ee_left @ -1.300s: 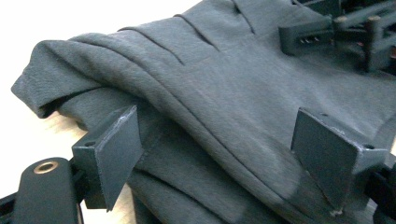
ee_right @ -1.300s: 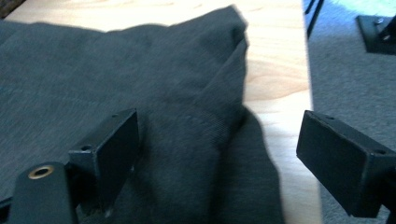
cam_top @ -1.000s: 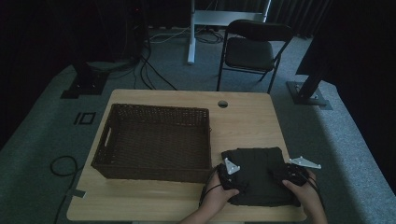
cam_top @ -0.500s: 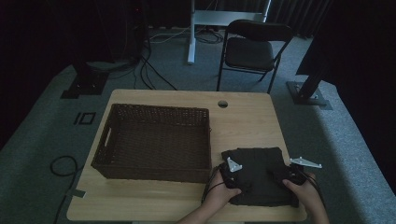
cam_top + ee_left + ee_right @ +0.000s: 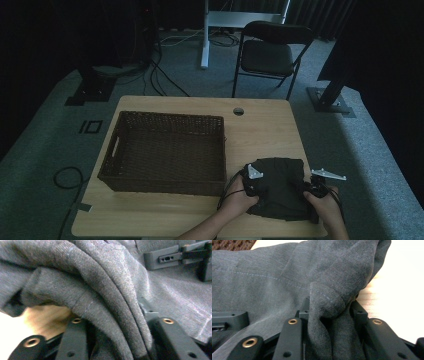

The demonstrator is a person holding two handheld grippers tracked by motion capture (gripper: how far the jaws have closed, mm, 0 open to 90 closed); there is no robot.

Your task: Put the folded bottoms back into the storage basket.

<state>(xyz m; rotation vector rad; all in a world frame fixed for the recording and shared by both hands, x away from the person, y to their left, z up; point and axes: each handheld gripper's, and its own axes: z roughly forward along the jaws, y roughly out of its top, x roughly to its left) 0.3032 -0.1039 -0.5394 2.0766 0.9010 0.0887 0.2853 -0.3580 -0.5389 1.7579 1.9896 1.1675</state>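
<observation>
Lying at lower right of the high view, the folded dark garment (image 5: 278, 186) is pinched by the left gripper (image 5: 251, 181) and right gripper (image 5: 314, 189), whose jaws have just closed on its opposite short edges, with the wicker basket (image 5: 165, 150) to its left.

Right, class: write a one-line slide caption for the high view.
Both grippers clamp a folded dark cloth beside a wicker basket.

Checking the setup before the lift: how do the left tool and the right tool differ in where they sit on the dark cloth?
The left tool bites the dark cloth on its basket-side edge; the right tool bites the opposite edge. The wicker basket lies beside the left tool, bare table beside the right. Both have just closed on bunched folds.
</observation>
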